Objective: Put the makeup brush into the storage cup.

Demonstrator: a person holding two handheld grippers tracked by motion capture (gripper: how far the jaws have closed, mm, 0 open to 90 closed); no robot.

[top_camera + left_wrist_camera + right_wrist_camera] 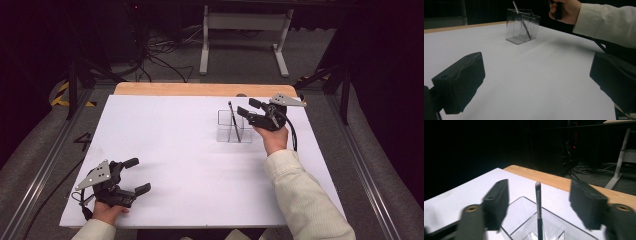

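A clear plastic organizer box point(234, 127) stands on the white table top point(190, 150) at the right of centre. A thin make-up brush point(233, 120) leans upright inside it, bristle tip up point(538, 185). My right gripper point(246, 108) hovers just right of the box, open, its jaws on either side of the brush tip without touching it point(538, 195). My left gripper point(136, 176) rests open near the front left corner, nothing between its jaws point(534, 82). The box point(522, 26) and the other hand point(564, 10) lie far ahead of it.
A wooden strip point(200, 89) edges the far side of the table. Beyond it are cables on the floor point(160, 55) and a white desk frame point(245, 35). A metal rail point(45, 160) runs along the left side.
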